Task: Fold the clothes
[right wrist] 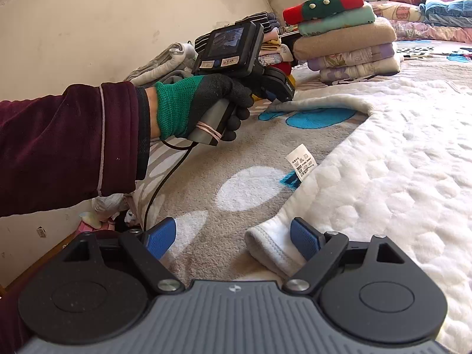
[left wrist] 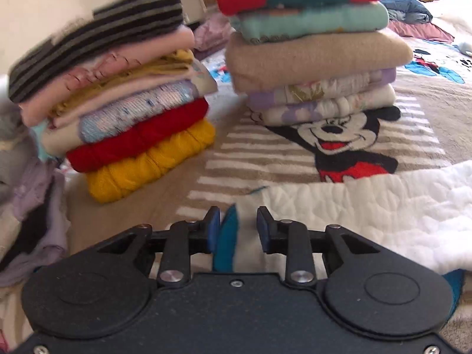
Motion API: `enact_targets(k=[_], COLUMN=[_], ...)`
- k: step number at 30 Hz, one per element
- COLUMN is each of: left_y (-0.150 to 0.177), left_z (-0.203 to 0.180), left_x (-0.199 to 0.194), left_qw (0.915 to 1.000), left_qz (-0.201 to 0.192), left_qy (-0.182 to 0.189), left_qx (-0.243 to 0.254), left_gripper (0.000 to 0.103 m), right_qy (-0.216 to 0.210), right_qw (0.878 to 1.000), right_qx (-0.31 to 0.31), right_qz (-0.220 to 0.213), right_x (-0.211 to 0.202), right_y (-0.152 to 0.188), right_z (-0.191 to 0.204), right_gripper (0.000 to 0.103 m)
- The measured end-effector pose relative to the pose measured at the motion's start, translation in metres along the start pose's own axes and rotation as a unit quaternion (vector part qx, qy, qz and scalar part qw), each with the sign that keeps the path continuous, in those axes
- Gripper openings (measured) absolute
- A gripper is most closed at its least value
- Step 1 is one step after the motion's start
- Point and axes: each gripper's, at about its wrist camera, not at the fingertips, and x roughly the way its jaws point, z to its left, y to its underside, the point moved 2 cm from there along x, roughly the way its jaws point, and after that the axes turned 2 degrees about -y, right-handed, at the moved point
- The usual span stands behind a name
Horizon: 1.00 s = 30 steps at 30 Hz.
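White quilted fleece garment (right wrist: 398, 153) w/ teal lining is the biggest thing, spread flat over the cartoon-mouse bed blanket (left wrist: 339, 147). It fills the R half of the right wrist view; in the left wrist view it shows as a white patch bottom R. Surface puffy, stitched in small cells, edges turned over so the inside shows.

Two folded stacks sit further back on the blanket, near each other but apart. L stack (left wrist: 124, 88): striped grey/black on top, pinks, mustard, red, yellow at the bottom, leaning a bit. R stack (left wrist: 312, 47): red-green knit w/ buttons on top, mint, beige, floral pieces below.

Left wrist view only: a teal flap of the garment (left wrist: 227, 236) stands up between the left gripper (left wrist: 237, 227) fingers. Jaws part open; flap sits beside the L pad, clear gap to the R pad, so no pinch. Also an unfolded lilac/grey heap (left wrist: 29, 200) at far L.

Right wrist view only: gloved left hand (right wrist: 200, 109) gripping its handle, maroon sleeve (right wrist: 67, 144), cable, wall. Right gripper (right wrist: 233, 239) spread wide, low over the blanket; white ribbed cuff (right wrist: 271, 247) lies between the pads, near the R one, not squeezed. Care label (right wrist: 301, 163) sticks up at the garment's edge, small teal tab beside it.
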Motion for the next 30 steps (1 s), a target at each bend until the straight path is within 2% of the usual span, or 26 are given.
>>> enact_targets(k=[1,3,4,6,9,12,15,17,19,21,23,26,27,30], left_y=[-0.002,-0.004,-0.005,0.000,0.023,0.032,0.024,0.029,0.017,-0.001,-0.016,-0.026,-0.024,-0.029], left_z=[-0.001,-0.009,-0.017,-0.032,-0.073,-0.083,-0.085,-0.096,-0.092,-0.093,-0.105,-0.127,-0.137,-0.139], left_x=[-0.010,-0.034,-0.045,-0.059,-0.045,-0.048,-0.068,-0.047,-0.052,-0.068,-0.066,-0.036,-0.016,-0.011], left_qw=[0.9998,0.9988,0.9954,0.9781,0.9718,0.9781,0.9727,0.9727,0.9728,0.9669,0.9650,0.9613,0.9591,0.9586], left_qz=[-0.013,-0.026,-0.026,-0.018,0.028,0.001,-0.034,0.016,0.016,-0.025,-0.030,0.006,0.060,0.083], left_qy=[-0.015,0.035,0.084,0.194,0.234,0.206,0.225,0.220,0.226,0.253,0.259,0.274,0.274,0.271], left_qx=[-0.001,-0.023,-0.038,-0.073,-0.006,0.033,0.045,0.073,0.048,0.027,0.025,0.026,0.039,0.029], left_gripper=[0.027,0.026,0.025,0.023,0.021,0.022,0.022,0.024,0.024,0.024,0.024,0.024,0.024,0.026], right_qy=[0.000,0.000,0.000,0.000,0.000,0.001,0.002,0.001,-0.001,-0.002,-0.002,-0.003,-0.003,-0.005], right_qw=[1.000,1.000,1.000,1.000,1.000,1.000,1.000,1.000,1.000,1.000,1.000,1.000,1.000,1.000], right_qx=[0.001,0.001,0.000,-0.002,-0.002,-0.004,-0.006,-0.005,-0.003,-0.005,-0.007,-0.005,-0.005,-0.003], right_qz=[0.000,0.001,0.001,0.000,0.000,0.002,0.004,0.005,0.006,0.009,0.011,0.012,0.012,0.013], right_x=[0.000,0.001,0.001,0.001,0.000,0.000,0.000,0.001,0.000,-0.001,0.000,0.002,0.002,0.003], right_y=[0.000,0.000,0.000,0.001,0.002,0.002,0.001,0.001,0.000,0.000,0.000,0.000,0.000,-0.001], right_z=[0.000,0.000,0.000,0.000,0.001,0.002,0.002,0.002,0.002,0.003,0.003,0.001,0.001,-0.001], right_gripper=[0.084,0.084,0.084,0.084,0.084,0.084,0.084,0.084,0.084,0.084,0.084,0.085,0.085,0.085])
